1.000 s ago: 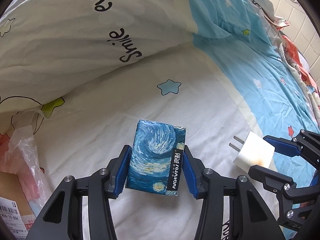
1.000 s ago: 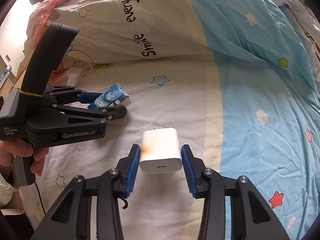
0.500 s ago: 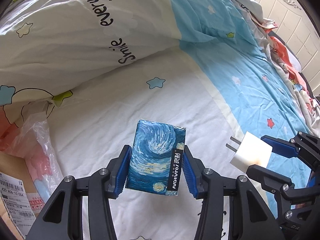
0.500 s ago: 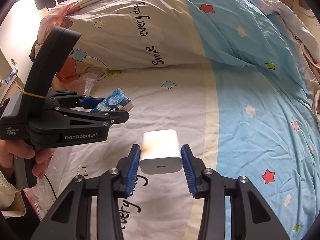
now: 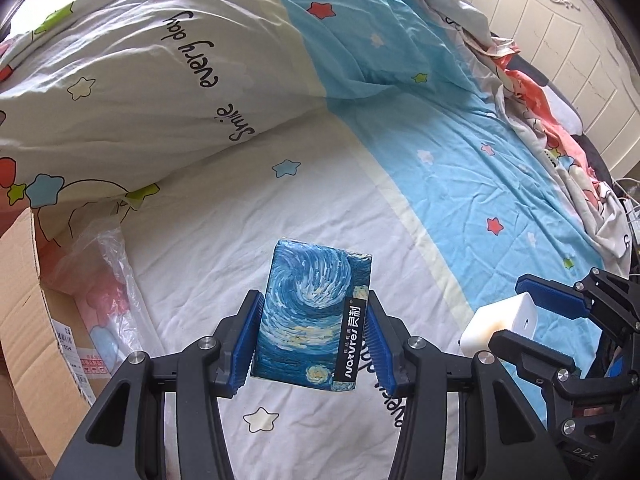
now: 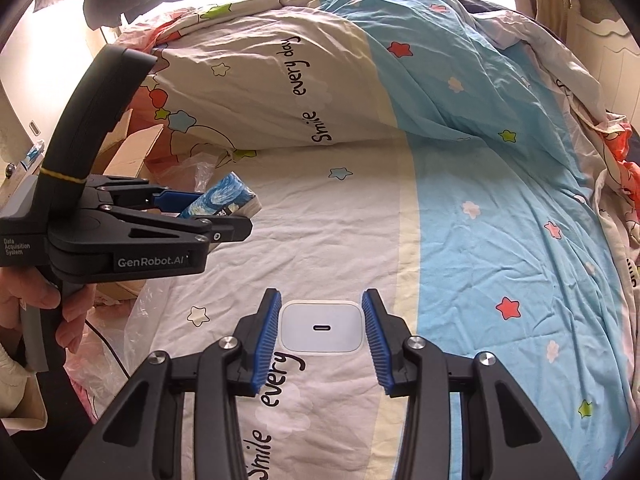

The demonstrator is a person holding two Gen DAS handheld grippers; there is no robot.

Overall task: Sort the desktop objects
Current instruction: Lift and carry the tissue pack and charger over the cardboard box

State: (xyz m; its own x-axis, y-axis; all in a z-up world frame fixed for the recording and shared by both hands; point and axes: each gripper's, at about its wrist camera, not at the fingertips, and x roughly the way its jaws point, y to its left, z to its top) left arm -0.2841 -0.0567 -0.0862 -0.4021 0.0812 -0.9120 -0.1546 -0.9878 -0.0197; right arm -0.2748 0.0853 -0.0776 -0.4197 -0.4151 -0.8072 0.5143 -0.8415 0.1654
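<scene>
My left gripper is shut on a tissue pack printed with a blue starry-night swirl, held in the air above the bed. The pack also shows in the right wrist view, between the left gripper's blue pads. My right gripper is shut on a white USB charger, its port end facing the camera, held above the sheet. In the left wrist view the charger sits in the right gripper's pads at the lower right.
The bed sheet is white with a blue half. A folded duvet lies at the back. A cardboard box and a clear plastic bag sit at the bed's left edge. Crumpled bedding lies by the headboard.
Both grippers have risen from the sheet with their objects and pulled back. The charger has tipped so its port end faces the right camera.
</scene>
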